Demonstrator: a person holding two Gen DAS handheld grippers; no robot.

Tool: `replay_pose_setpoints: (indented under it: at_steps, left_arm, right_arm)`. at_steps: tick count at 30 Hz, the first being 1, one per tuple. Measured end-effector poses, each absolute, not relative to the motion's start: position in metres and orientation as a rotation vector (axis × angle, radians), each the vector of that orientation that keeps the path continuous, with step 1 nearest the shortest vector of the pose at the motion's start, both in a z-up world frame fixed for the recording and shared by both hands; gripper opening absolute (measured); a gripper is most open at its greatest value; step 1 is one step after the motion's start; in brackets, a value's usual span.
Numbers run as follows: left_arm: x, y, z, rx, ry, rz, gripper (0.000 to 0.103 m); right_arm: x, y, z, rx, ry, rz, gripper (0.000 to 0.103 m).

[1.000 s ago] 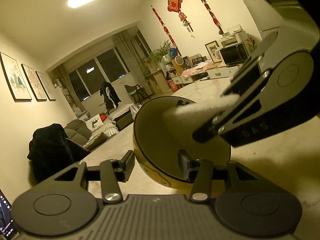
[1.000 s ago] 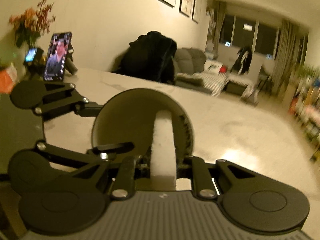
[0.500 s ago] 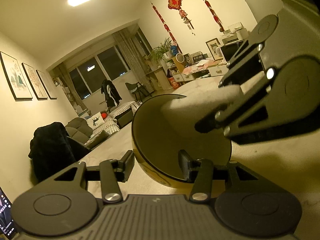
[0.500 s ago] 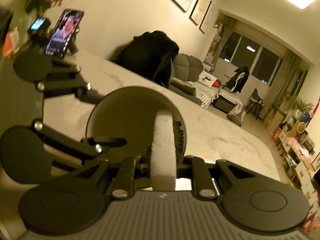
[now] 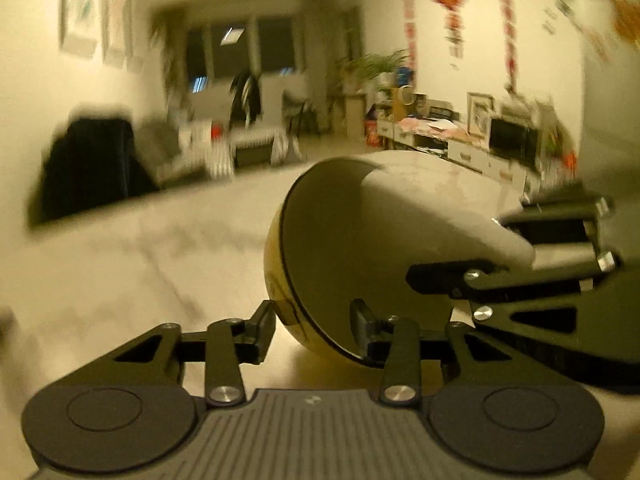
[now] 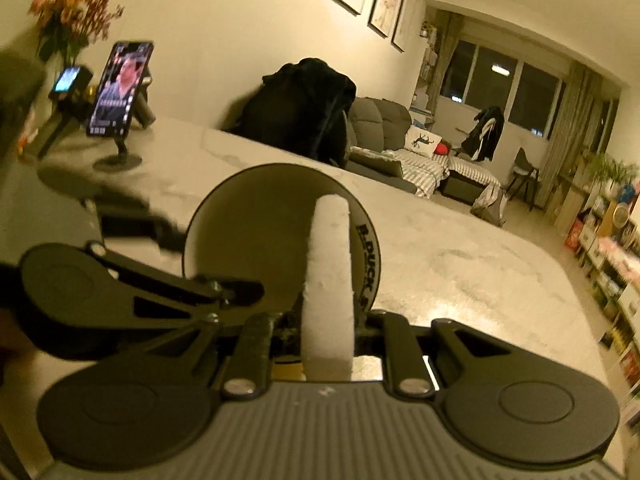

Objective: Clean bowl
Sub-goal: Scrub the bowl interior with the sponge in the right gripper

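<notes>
Wiping step: left gripper [image 5: 316, 322] pinches bowl [image 5: 344, 248] rim between its fingers; right gripper [image 6: 326, 326] clamps sponge [image 6: 328, 280] inside; next, firm sweeping strokes.

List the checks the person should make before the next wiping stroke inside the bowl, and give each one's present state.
1. Left gripper clamps the bowl rim: ok.
2. Right gripper holds the sponge firmly: ok.
3. Sponge reaches inside the bowl: ok.
4. Bowl tilted with its opening toward the sponge: ok.
5. Bowl inside already clean: cannot tell, light too dim.
6. Phone on its stand is away from the bowl: ok.
</notes>
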State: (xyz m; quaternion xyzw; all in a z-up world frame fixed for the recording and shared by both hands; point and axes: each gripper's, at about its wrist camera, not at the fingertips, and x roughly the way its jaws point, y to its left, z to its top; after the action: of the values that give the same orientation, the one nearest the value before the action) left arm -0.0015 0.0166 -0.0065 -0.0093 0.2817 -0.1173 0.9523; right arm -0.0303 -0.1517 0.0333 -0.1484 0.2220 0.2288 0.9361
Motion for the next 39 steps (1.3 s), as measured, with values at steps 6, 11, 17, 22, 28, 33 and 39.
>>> replay_pose_setpoints:
  at_steps: [6,11,17,22,28,33,39]
  left_arm:
    - [0.006,0.036,-0.001,-0.129,0.579,-0.246,0.013]
    - [0.005,0.035,0.008,-0.072,0.561,-0.220,0.012]
    - [-0.002,0.029,0.012,0.048,0.519,-0.162,0.011]
    - [-0.009,0.023,0.014,0.173,0.472,-0.105,0.011]
    - [-0.017,0.009,0.013,0.280,0.434,-0.092,0.009]
    - [-0.023,0.001,0.008,0.303,0.421,-0.097,0.009]
    - [-0.029,-0.005,0.004,0.324,0.408,-0.102,0.009]
  right_arm:
    - [-0.036,-0.141,0.020,-0.314,0.487,0.501,0.018]
    - [-0.040,-0.135,0.018,-0.331,0.484,0.505,0.018]
    - [-0.041,-0.130,0.024,-0.306,0.470,0.541,0.017]
    - [-0.044,-0.125,0.031,-0.289,0.428,0.562,0.018]
    - [-0.047,-0.125,0.035,-0.267,0.377,0.569,0.020]
    - [-0.048,-0.127,0.038,-0.242,0.357,0.577,0.022]
    - [-0.046,-0.129,0.037,-0.219,0.355,0.573,0.023]
